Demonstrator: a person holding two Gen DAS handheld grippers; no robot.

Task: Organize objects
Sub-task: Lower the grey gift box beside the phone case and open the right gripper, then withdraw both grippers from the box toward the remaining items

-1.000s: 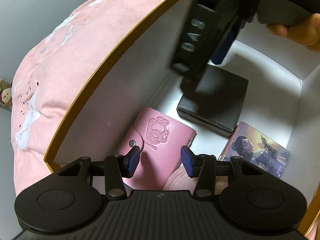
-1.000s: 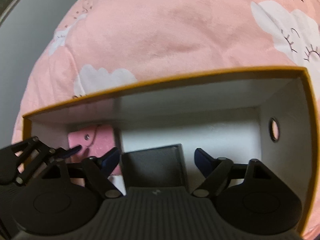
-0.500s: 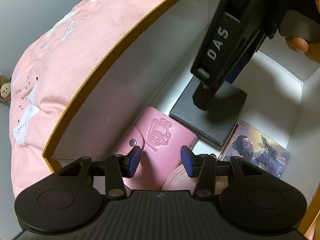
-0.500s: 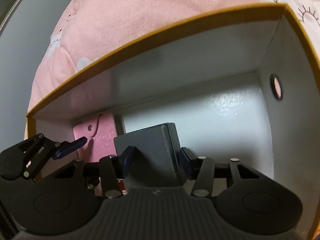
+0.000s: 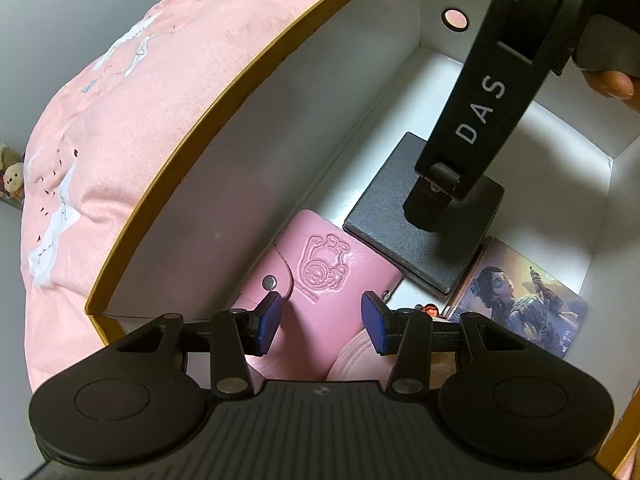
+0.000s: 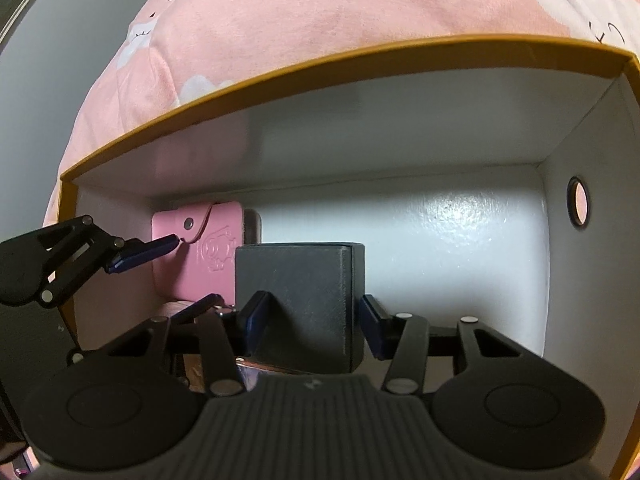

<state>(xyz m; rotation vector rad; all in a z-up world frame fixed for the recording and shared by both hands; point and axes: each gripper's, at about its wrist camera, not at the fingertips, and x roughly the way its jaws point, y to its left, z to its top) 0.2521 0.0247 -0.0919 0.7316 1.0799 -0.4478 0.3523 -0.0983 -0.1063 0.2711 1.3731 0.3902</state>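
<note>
A small black box [image 6: 304, 280] sits in the white storage box with the orange rim [image 6: 320, 68]. My right gripper [image 6: 312, 322] is shut on it, a blue pad against each side. In the left wrist view the same gripper [image 5: 430, 208] comes down from the top right onto the black box [image 5: 392, 216]. A pink wallet [image 5: 320, 272] with an embossed figure lies on the floor beside it. My left gripper [image 5: 322, 324] hangs open just above the wallet, pads apart and not pressing on it. One left finger [image 6: 148, 252] shows next to the pink wallet [image 6: 208, 252].
A picture card [image 5: 520, 292] lies partly under the black box's near edge. The storage box's end wall has a round hole [image 6: 578, 202]. Pink cloud-print bedding [image 5: 140, 100] surrounds the box. Plush toys [image 5: 12, 176] sit far left. A hand [image 5: 612, 80] holds the right gripper.
The right gripper's jaws stood wide on either side of the black box and have closed onto it. The box has turned a little. The left gripper has stayed over the wallet.
</note>
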